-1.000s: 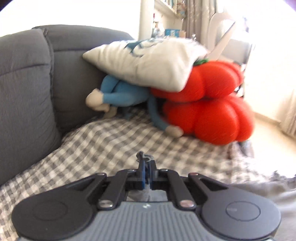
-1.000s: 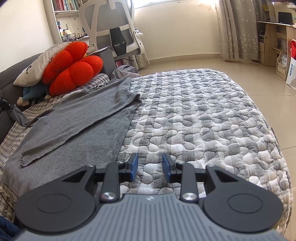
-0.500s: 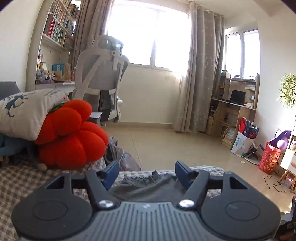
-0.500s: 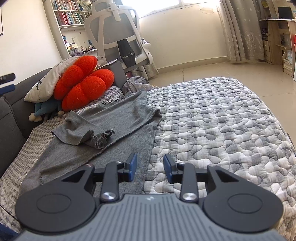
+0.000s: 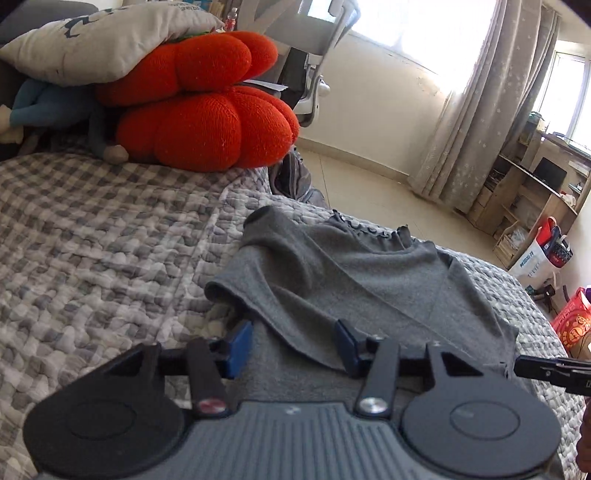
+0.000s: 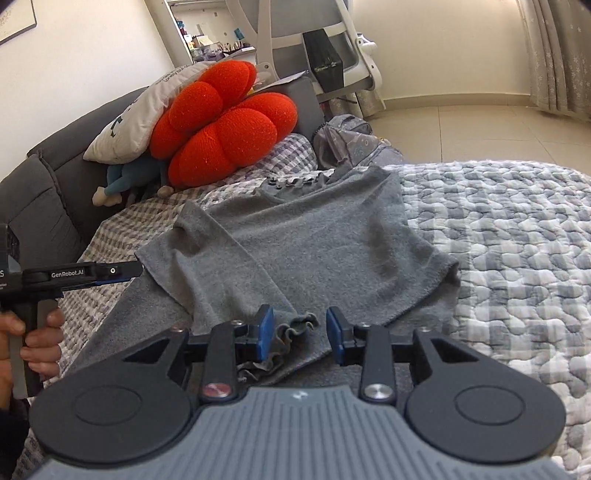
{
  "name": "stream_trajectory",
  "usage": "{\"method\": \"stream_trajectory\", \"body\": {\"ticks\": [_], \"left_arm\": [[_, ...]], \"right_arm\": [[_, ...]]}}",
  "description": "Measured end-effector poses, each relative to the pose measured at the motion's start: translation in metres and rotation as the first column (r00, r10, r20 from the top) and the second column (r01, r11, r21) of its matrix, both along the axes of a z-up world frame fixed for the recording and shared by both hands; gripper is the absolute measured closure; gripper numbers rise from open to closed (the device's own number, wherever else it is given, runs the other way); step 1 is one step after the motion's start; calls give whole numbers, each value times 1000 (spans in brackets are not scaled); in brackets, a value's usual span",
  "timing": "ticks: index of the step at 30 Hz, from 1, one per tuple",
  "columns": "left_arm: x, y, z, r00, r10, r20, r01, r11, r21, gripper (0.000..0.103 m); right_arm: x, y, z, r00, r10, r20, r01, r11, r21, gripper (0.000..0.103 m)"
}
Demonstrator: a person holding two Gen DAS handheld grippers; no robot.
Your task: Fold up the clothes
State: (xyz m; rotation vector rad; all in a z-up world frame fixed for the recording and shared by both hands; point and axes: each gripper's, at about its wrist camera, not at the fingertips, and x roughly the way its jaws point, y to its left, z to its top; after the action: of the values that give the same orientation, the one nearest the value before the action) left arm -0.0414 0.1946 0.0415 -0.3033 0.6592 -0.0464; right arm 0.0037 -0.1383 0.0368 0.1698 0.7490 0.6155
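Quilt (image 6: 498, 240); sweater (image 6: 314, 240) under tool (image 6: 300, 329)

Cream walls (image 6: 92, 66) all round, and pale floor tiles (image 6: 461, 129) catching the daylight. Bright window (image 5: 417, 26) on the far side, long grey curtains (image 5: 465, 110) hanging beside it. A white office chair (image 6: 314, 44) stands behind the bed, next to a shelf (image 6: 210, 40) crowded with small items. There is the grey padded headboard (image 6: 48, 199), with a red pumpkin cushion (image 6: 225, 136) and a white pillow (image 6: 144, 114) stacked against it. The bed carries a grey pebble-pattern quilt (image 6: 509, 236). In the corner, a wooden desk (image 5: 528, 199).
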Motion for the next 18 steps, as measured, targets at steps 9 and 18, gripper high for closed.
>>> {"method": "stream_trajectory", "body": {"ticks": [9, 18], "left_arm": [[20, 10, -7, 996, 93, 13, -92, 995, -29, 52], [27, 8, -15, 994, 113, -9, -113, 993, -17, 53]], "right_arm": [[-17, -4, 32, 982, -22, 188, 28, 999, -28, 98], [-20, -61, 63, 962, -214, 167, 199, 975, 101, 97]]}}
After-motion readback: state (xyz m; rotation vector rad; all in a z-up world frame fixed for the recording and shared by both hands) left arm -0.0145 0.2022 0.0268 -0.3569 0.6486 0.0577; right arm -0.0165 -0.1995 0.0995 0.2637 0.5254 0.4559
